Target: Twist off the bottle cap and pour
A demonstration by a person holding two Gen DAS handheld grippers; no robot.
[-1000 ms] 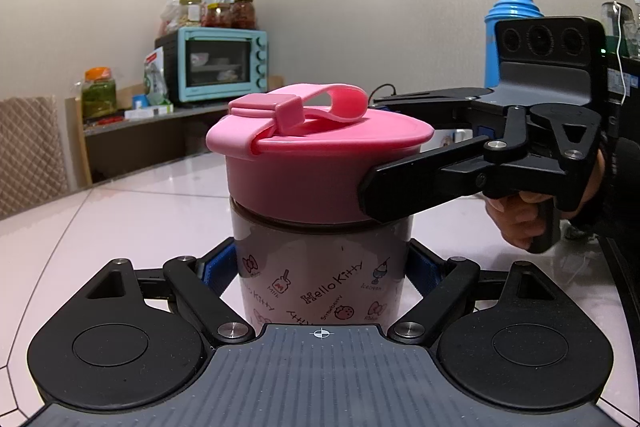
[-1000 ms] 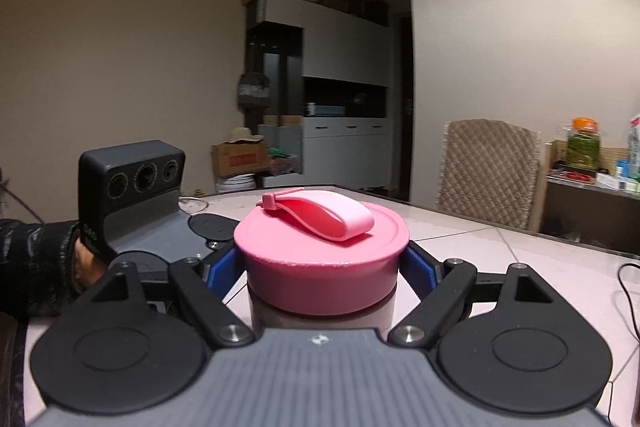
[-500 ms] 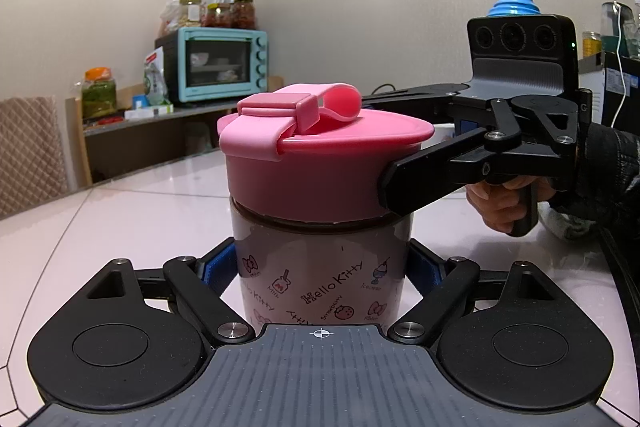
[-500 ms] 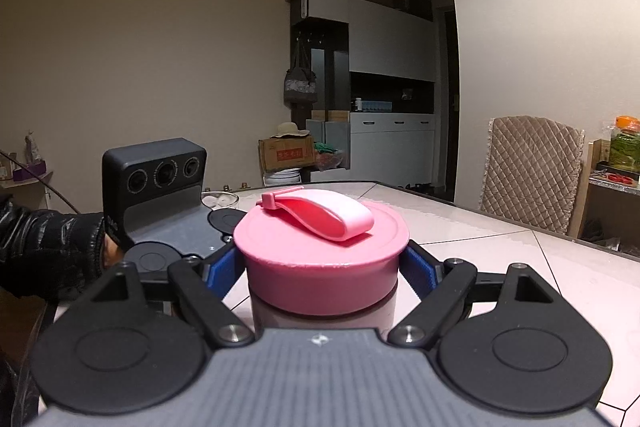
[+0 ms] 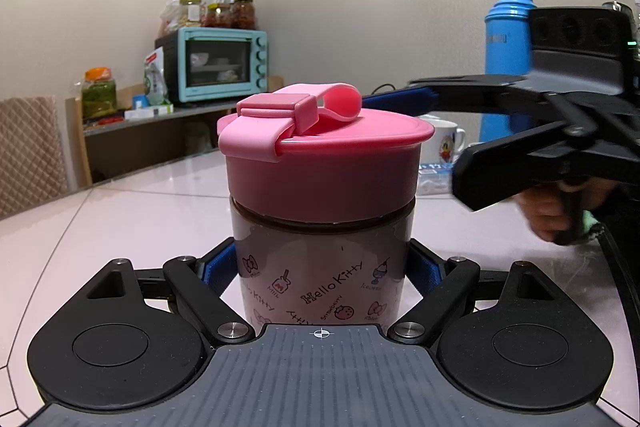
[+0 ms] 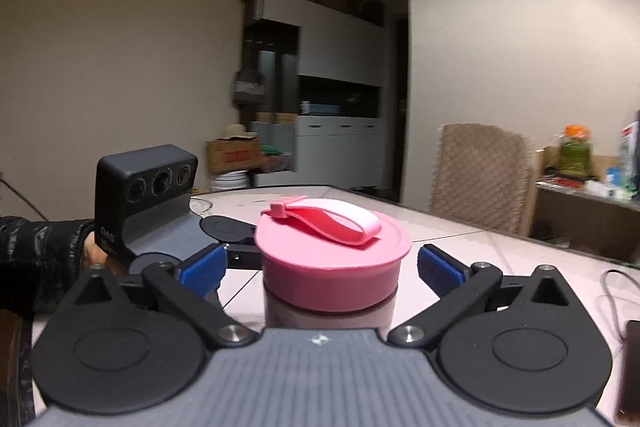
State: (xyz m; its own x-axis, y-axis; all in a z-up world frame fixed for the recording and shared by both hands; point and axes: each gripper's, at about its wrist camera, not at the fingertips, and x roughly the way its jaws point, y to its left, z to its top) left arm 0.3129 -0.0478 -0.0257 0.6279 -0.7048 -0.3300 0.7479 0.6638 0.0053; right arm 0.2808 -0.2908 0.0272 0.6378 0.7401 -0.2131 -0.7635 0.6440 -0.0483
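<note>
Pink round plastic cap (image 5: 324, 167) with paler pink strap (image 5: 280, 123); bottle body (image 5: 320, 267) pale, printed with small cartoon bows, strawberries, lettering. Glossy pinkish-white tiled desk (image 5: 140, 211). Teal toaster oven (image 5: 216, 65). Bright blue thermos (image 5: 506, 51). Beige quilted diamond-pattern chair back (image 6: 482, 175).

Bottle cap (image 5: 324, 167): smooth pink plastic, semi-matt, with a flexible rubbery strap (image 5: 320, 107). Bottle (image 5: 320, 267): smooth, printed, low sheen. Table (image 5: 120, 219): glossy pale tile. Chair (image 6: 484, 179), right of frame: quilted cloth. Left gripper (image 5: 320, 267): matt black plastic, bright metal pivots.
</note>
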